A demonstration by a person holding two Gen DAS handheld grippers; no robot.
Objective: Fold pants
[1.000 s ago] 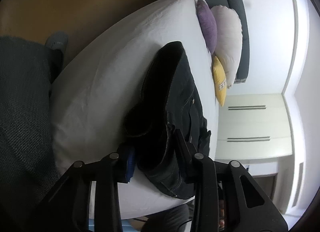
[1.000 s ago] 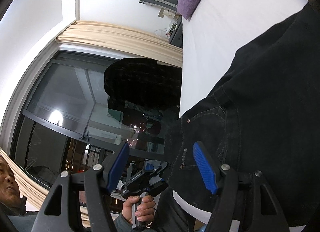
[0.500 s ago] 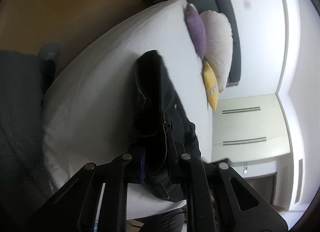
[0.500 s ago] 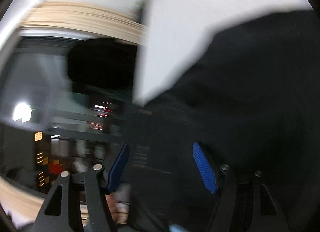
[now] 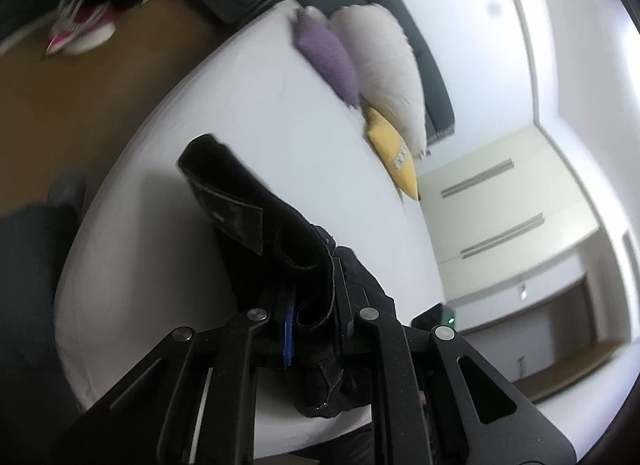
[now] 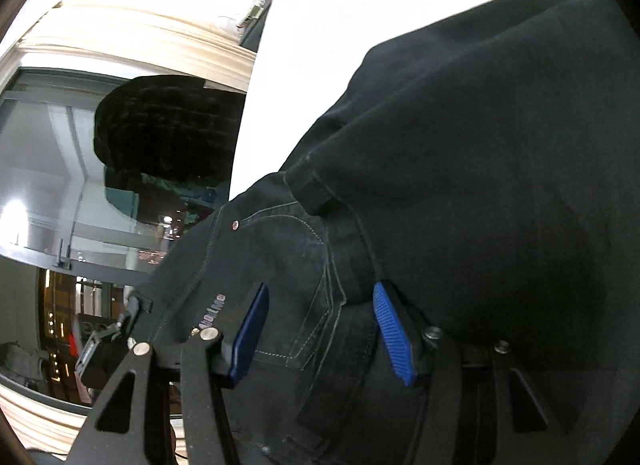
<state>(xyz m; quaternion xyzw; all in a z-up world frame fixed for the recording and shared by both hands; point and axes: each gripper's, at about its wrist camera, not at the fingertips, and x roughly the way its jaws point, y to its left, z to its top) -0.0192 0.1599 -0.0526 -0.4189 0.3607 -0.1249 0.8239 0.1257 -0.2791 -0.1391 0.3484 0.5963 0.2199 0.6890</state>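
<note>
Left gripper [image 5: 314,317]: fingers were closed tight on a rolled-over edge of the dark pants [image 5: 256,221], the cloth bunched between the blue pad and the opposite finger
Right gripper [image 6: 320,335]: jaws stood apart, blue pads [image 6: 394,341] on either side of the denim near a stitched pocket seam; the cloth lay between them, but neither pad was clearly pressing it
Pants, left view: black denim rose from the closed fingers as a raised fold, its far end reaching out over the white bed [image 5: 256,113], with more cloth heaped at the near edge of the mattress
Pants, right view: the pants [image 6: 480,145] filled most of the frame, a copper rivet [image 6: 236,225] and curved pocket stitching showing just ahead of the left-hand pad
Bed: white sheet, pants lying toward the near side
Pillows: purple pillow [image 5: 330,57], white pillow [image 5: 384,65] and yellow pillow [image 5: 394,157] lined up at the head end, well apart from the pants
Floor: brown, with a pink and white shoe [image 5: 82,31] beyond the bed
Window: dark glass [image 6: 48,169] with cream curtains [image 6: 132,33] at the side of the bed
Sharpness: left view was somewhat blurred
</note>
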